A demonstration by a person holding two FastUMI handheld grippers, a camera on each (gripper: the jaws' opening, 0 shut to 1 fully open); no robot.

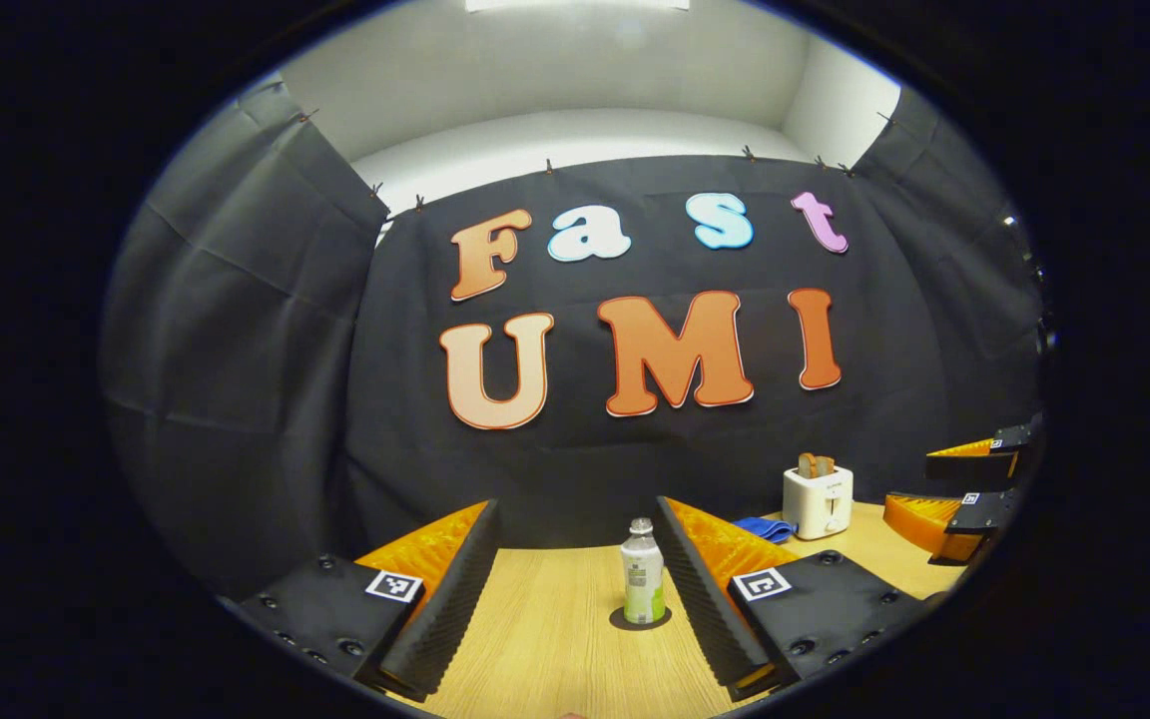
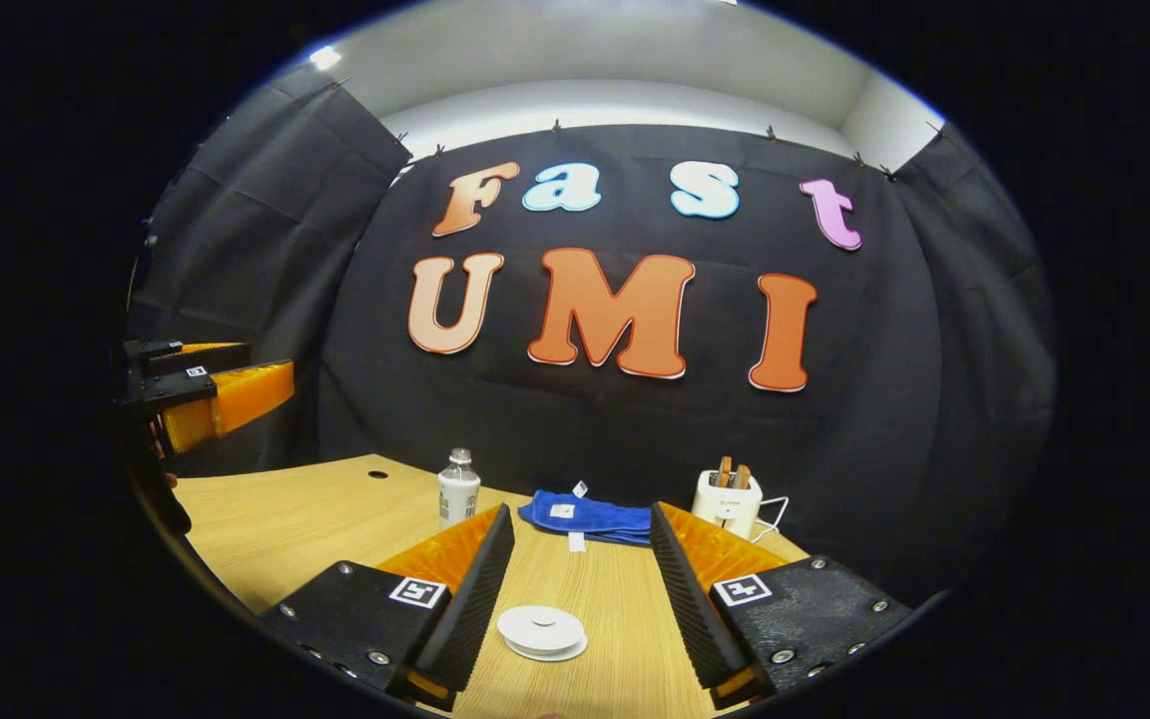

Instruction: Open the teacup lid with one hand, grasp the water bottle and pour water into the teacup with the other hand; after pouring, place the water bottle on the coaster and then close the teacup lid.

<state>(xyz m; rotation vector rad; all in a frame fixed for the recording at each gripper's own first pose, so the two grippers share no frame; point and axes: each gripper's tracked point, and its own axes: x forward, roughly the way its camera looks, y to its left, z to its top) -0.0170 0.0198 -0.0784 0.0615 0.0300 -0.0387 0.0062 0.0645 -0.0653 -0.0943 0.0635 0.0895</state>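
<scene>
A clear water bottle (image 1: 642, 571) with a green and white label stands upright on a dark round coaster (image 1: 640, 619), straight ahead of my left gripper (image 1: 576, 517). That gripper is open and holds nothing. The bottle lies beyond its fingertips. In the right gripper view a low white teacup (image 2: 542, 631) with its lid on sits on the table between the spread fingers of my right gripper (image 2: 581, 514). This gripper is open too and does not touch the cup. The bottle (image 2: 458, 489) stands further back on the left.
A white toaster (image 2: 728, 502) with toast in it stands at the back right of the wooden table (image 2: 286, 519). A blue cloth (image 2: 585, 517) lies beside it. My left gripper (image 2: 206, 394) hovers at the left, and my right gripper (image 1: 964, 489) at the right.
</scene>
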